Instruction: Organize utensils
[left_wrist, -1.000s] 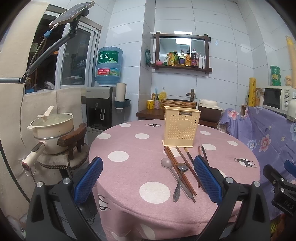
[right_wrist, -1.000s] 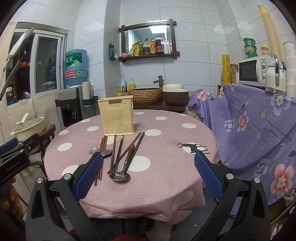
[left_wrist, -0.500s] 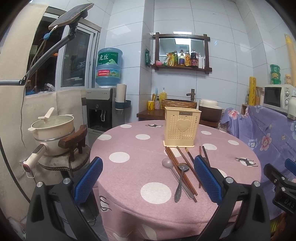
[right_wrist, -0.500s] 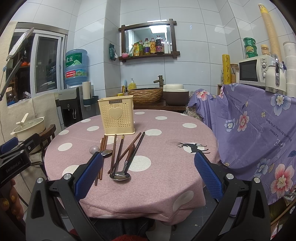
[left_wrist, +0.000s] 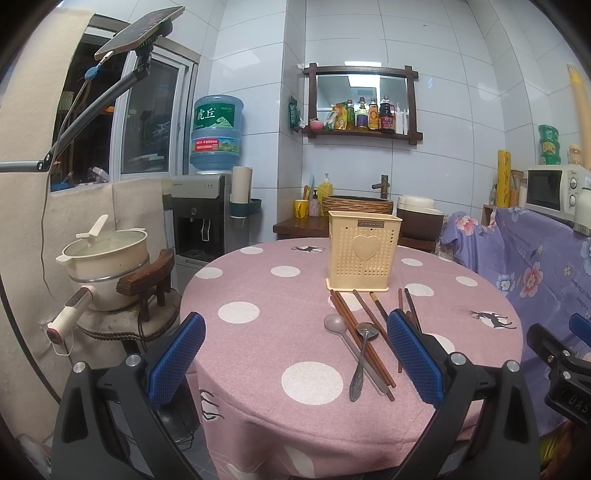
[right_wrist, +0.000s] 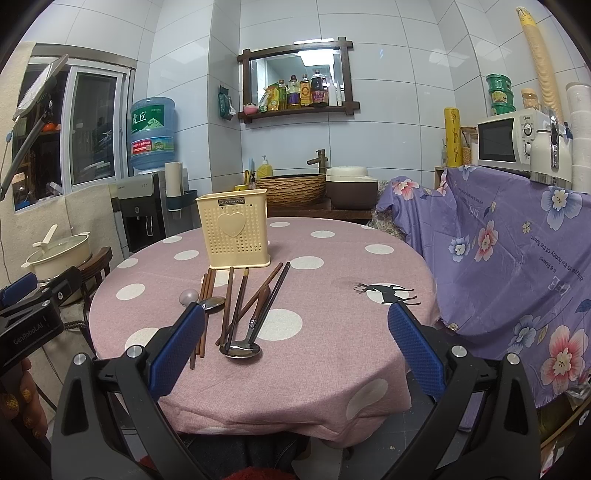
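With both the left hand-held gripper (left_wrist: 293, 354) and the right hand-held gripper (right_wrist: 295, 347) spread wide and empty, best to lower onto 1 chopstick (right_wrist: 229, 295) from the loose pile (spoons (right_wrist: 240, 349) overlapping) lying on the worktop (right_wrist: 332, 295) just before the upright yellow holder (right_wrist: 236, 230).

White tiled walls (left_wrist: 461, 92) — window (left_wrist: 147, 122) left, wooden shelf (right_wrist: 295, 107).
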